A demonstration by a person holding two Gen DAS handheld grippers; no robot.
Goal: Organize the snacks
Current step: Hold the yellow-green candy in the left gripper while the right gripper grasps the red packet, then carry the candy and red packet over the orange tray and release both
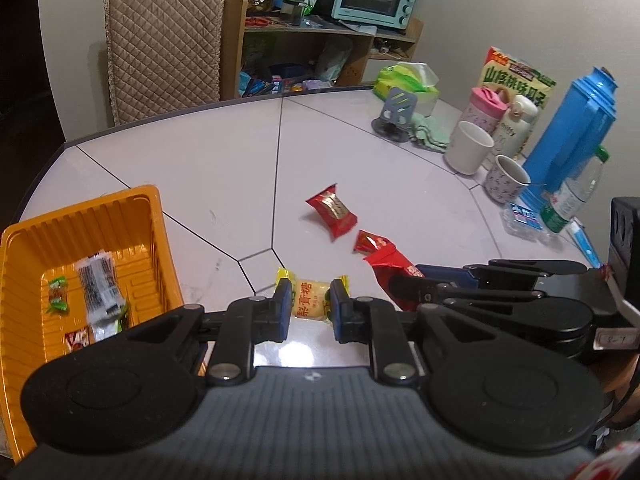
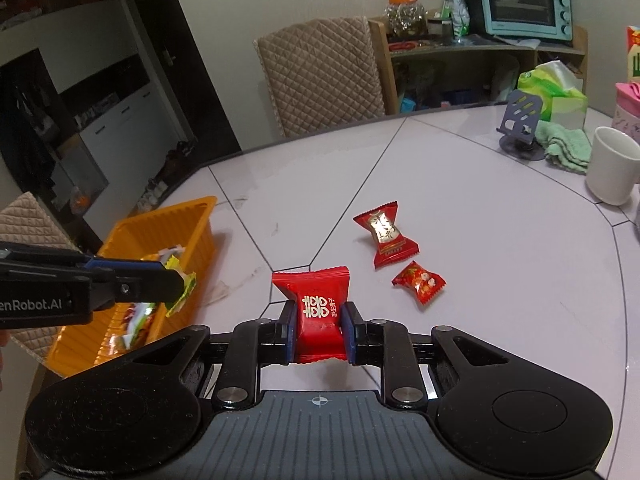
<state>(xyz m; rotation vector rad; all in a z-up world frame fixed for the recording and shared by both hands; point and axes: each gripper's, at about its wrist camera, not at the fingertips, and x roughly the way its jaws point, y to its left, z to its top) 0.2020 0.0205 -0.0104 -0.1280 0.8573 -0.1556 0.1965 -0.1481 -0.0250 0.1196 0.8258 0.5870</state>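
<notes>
Two grippers, both clenched: left gripper [image 1: 310, 310] pinching one yellow candy [image 1: 311, 297] in a crinkly wrapper, above the table [image 1: 192, 176]; right gripper [image 2: 319, 334] pinching one glossy red packet [image 2: 318, 316] stamped with white characters; two more red wrapped sweets, larger [image 2: 385, 233] and smaller [image 2: 419, 281], lying on the pale glossy tabletop; one ribbed orange plastic tray [image 1: 120, 216] at left, several wrapped snacks inside.
</notes>
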